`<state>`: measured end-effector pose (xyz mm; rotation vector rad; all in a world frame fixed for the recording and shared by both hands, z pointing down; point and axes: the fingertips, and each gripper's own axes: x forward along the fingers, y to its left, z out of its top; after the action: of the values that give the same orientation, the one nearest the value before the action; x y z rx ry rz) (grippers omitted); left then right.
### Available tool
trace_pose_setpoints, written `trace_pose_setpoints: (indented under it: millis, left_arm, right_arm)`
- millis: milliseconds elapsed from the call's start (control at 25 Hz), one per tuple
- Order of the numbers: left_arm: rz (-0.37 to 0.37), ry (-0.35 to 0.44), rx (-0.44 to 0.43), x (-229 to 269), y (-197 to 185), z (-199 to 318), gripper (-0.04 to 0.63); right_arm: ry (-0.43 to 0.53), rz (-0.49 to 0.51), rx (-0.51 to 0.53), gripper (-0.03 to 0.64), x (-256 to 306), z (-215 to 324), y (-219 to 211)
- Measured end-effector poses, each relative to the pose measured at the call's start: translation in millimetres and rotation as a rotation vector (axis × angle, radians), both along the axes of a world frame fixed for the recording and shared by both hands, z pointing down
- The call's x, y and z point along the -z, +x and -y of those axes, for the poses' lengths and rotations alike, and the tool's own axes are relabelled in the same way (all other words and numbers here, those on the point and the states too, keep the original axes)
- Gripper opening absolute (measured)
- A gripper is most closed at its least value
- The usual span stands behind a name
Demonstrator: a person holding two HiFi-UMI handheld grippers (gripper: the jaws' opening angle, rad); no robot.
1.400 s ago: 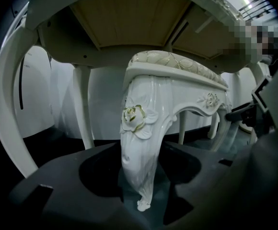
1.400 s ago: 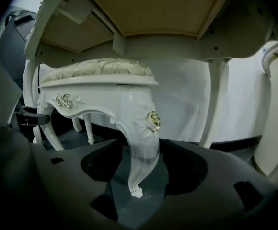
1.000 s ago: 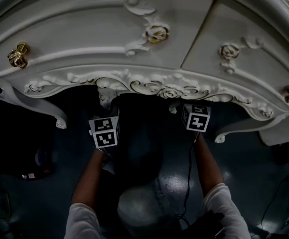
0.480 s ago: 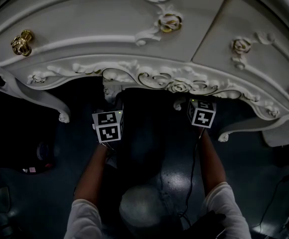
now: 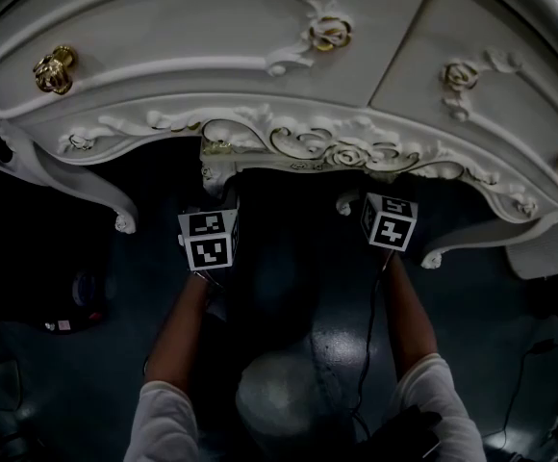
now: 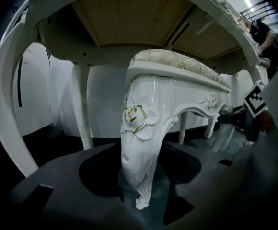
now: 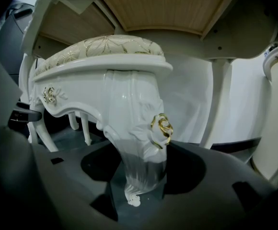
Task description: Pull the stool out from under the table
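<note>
The left gripper (image 6: 140,188) has its fingers clamped low on the rose-carved front leg (image 6: 138,138) of the stool (image 6: 177,68). The stool stands tucked under the white carved bench (image 5: 192,56). The right gripper (image 7: 138,178) has its fingers closed on the other front leg (image 7: 136,143), just above the floor (image 7: 62,138).

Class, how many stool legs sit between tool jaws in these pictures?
2. The first leg stands gripped in the left tool; the second leg in the right tool. The farther legs stand free.
</note>
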<state>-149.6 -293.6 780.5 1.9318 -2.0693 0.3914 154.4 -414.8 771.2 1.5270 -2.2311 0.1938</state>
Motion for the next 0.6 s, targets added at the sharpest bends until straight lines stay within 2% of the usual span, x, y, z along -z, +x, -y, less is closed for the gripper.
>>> trace_pose_setpoints:
  millis: [240, 600]
  left_arm:
    - [0.005, 0.002, -0.013, -0.9, 0.3, -4.7, 0.227]
    - [0.000, 0.005, -0.027, -1.7, 1.0, -14.9, 0.227]
  right_arm:
    - [-0.030, 0.004, -0.019, 0.252, -0.8, -12.9, 2.6]
    - [-0.028, 0.009, -0.044, 0.252, -1.0, -31.2, 6.2]
